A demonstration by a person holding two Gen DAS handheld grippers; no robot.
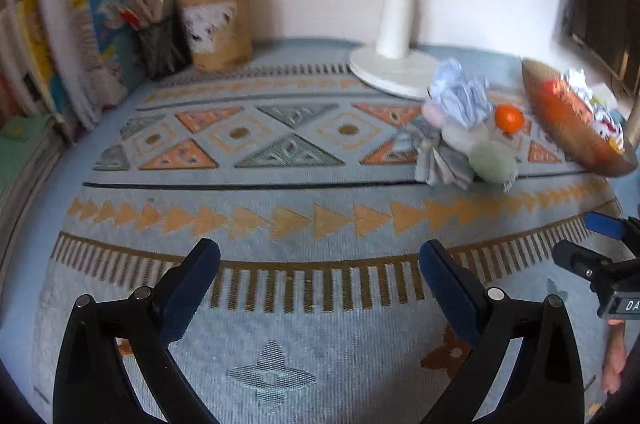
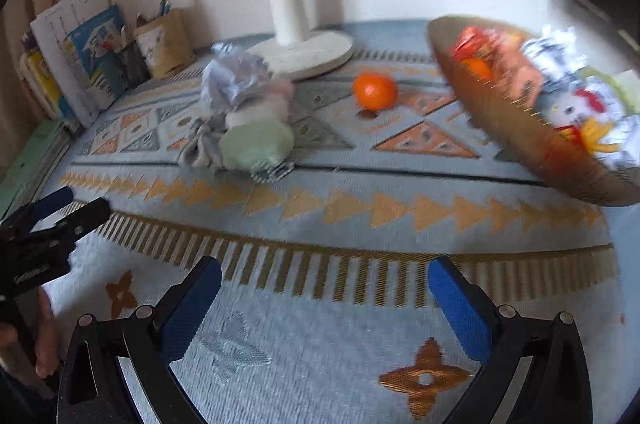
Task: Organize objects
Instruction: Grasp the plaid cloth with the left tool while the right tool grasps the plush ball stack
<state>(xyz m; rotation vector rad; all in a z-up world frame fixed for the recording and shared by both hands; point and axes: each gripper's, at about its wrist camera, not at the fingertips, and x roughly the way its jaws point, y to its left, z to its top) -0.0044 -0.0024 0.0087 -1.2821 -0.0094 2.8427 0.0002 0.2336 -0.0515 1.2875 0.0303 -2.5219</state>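
An orange tangerine [image 1: 509,118] [image 2: 375,91] lies on the patterned tablecloth [image 1: 280,159] [image 2: 360,191]. Left of it sits a pile of crumpled paper [image 1: 462,95] [image 2: 234,79], a pale green soft ball [image 1: 493,159] [image 2: 256,145] and grey cloth [image 1: 440,159] [image 2: 200,145]. A brown woven basket [image 1: 560,119] [image 2: 500,119] at the right holds a small plush toy [image 2: 572,109], wrappers and another orange fruit [image 2: 478,68]. My left gripper [image 1: 320,258] is open over bare cloth near the front. My right gripper [image 2: 325,276] is open too, well short of the tangerine.
A white lamp base [image 1: 394,69] [image 2: 308,53] stands at the back against the wall. Books [image 1: 80,43] [image 2: 72,59] and pen holders [image 1: 218,27] [image 2: 164,43] line the back left corner. A dark window frame [image 1: 600,3] is at the right.
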